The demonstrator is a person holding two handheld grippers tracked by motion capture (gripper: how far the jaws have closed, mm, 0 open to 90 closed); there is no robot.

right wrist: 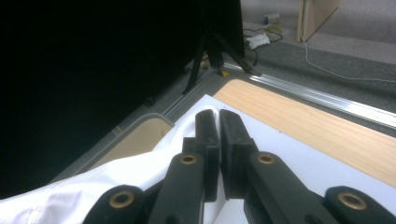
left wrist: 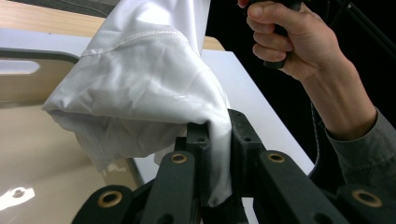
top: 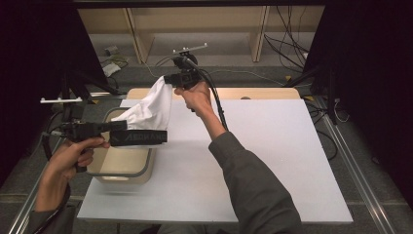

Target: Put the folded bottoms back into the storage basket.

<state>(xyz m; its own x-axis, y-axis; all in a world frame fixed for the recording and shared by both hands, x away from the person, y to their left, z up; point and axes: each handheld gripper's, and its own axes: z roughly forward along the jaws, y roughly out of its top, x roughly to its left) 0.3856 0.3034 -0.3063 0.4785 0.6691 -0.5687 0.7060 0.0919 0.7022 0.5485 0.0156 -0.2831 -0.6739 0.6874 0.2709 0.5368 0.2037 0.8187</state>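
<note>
While one white cloth (top: 148, 109) hangs stretched above one beige bin (top: 122, 163) at the table's (top: 272, 161) left side, two grippers hold it. One, the left gripper (left wrist: 219, 140), has its jaws closed on the cloth's lower edge. The other, the right gripper (top: 168, 79), has its jaws pressed nearly together, pinching the upper corner.

A white cloth (top: 148, 109) hangs stretched and creased above the beige bin (top: 127, 166), pinched at two ends.
</note>
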